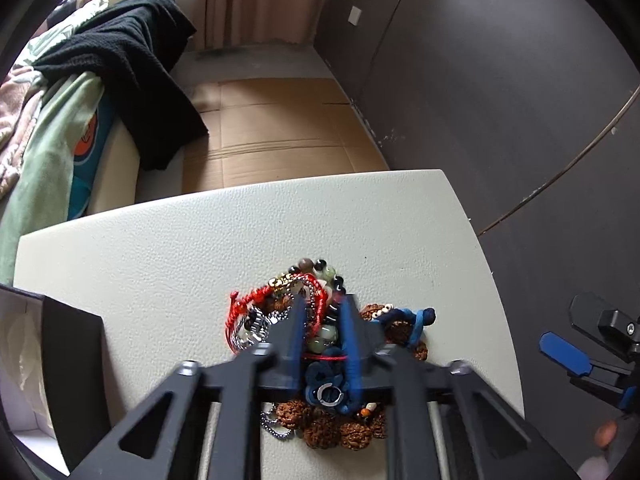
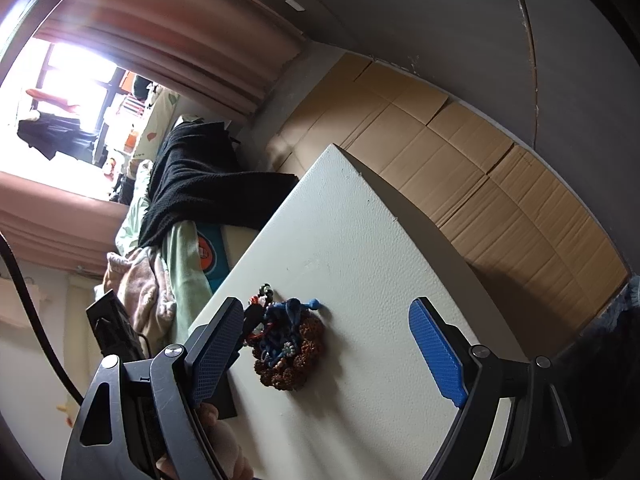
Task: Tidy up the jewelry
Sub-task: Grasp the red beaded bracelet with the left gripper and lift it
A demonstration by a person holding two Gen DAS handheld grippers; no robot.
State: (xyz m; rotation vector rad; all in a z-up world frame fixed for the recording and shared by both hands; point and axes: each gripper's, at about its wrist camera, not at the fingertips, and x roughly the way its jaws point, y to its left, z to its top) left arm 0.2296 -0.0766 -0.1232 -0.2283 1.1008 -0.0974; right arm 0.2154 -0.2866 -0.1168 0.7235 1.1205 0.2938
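Note:
A tangled jewelry pile lies on the white table: red cord, silver chain, jade-green beads, blue cord, a silver ring and brown knobbly seed beads. My left gripper is dug into the middle of it. Its jaws are nearly together on a green-bead strand and red cord. My right gripper hovers wide open over the table, and the jewelry pile sits just inside its left finger. In the left wrist view the right gripper hangs off the table's right edge.
An open black box with a white lining stands at the table's left edge. Beyond the table are a bed with a black blanket, flattened cardboard on the floor, and a dark wall to the right.

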